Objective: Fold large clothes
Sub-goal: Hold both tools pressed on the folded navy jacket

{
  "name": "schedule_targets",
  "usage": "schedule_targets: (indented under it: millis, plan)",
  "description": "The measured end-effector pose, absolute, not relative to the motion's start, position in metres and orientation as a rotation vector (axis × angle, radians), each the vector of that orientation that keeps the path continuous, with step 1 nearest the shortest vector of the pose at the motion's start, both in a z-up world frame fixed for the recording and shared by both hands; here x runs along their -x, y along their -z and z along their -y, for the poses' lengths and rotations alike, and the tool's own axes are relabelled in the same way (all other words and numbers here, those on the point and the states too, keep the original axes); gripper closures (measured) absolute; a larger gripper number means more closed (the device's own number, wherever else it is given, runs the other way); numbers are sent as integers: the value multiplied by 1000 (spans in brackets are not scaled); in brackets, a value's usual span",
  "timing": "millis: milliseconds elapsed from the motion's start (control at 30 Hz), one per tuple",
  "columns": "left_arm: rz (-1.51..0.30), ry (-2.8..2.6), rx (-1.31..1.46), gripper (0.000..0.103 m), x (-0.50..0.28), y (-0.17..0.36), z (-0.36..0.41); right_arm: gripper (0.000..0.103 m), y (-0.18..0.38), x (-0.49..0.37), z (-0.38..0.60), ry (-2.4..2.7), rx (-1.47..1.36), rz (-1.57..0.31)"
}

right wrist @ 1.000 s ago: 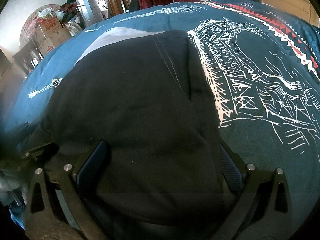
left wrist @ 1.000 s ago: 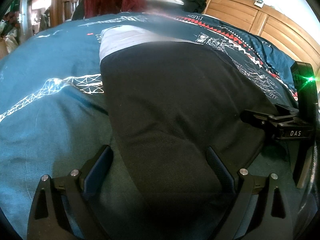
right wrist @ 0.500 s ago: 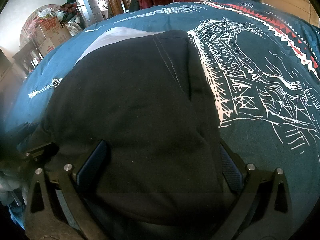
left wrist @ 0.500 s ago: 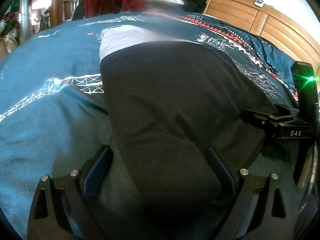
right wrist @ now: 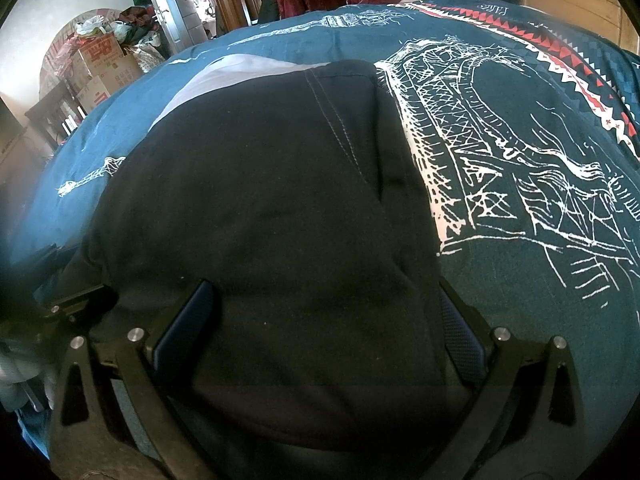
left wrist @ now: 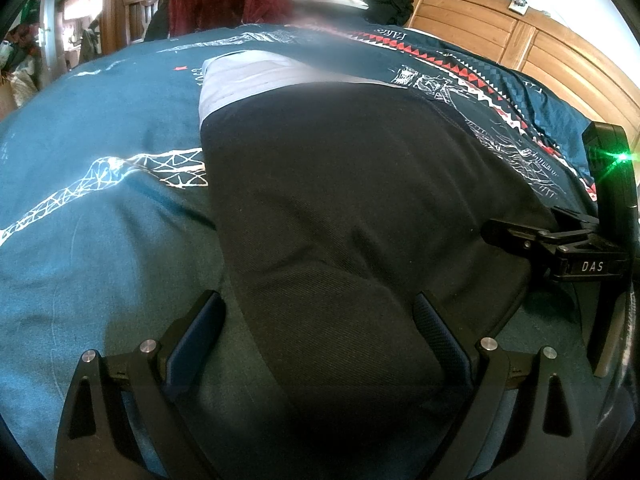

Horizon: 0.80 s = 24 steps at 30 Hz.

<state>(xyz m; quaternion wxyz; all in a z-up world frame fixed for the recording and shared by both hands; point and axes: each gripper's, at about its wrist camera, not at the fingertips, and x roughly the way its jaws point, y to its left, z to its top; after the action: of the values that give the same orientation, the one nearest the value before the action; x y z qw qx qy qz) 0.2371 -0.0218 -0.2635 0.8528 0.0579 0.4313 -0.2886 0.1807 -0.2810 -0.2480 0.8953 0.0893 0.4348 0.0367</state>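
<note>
A black garment lies flat on the bed, with a pale grey part showing at its far end. My left gripper is open, its blue-padded fingers wide apart around the garment's near left edge. In the right wrist view the same black garment shows a stitched seam. My right gripper is open too, straddling the near right edge, and it also appears at the side of the left wrist view as the right gripper. The cloth under both grippers is hidden.
The bed is covered by a teal quilt printed with white bridges. A wooden headboard runs along the right. A dark red garment hangs on a chair beyond the bed. Cardboard boxes stand far left.
</note>
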Motion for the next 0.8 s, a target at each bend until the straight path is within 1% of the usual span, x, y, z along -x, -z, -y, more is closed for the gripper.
schedule_targets:
  millis: [800]
  plan:
    - [-908, 601, -127, 3, -240, 266, 22, 0, 248, -181, 281, -77, -186, -901]
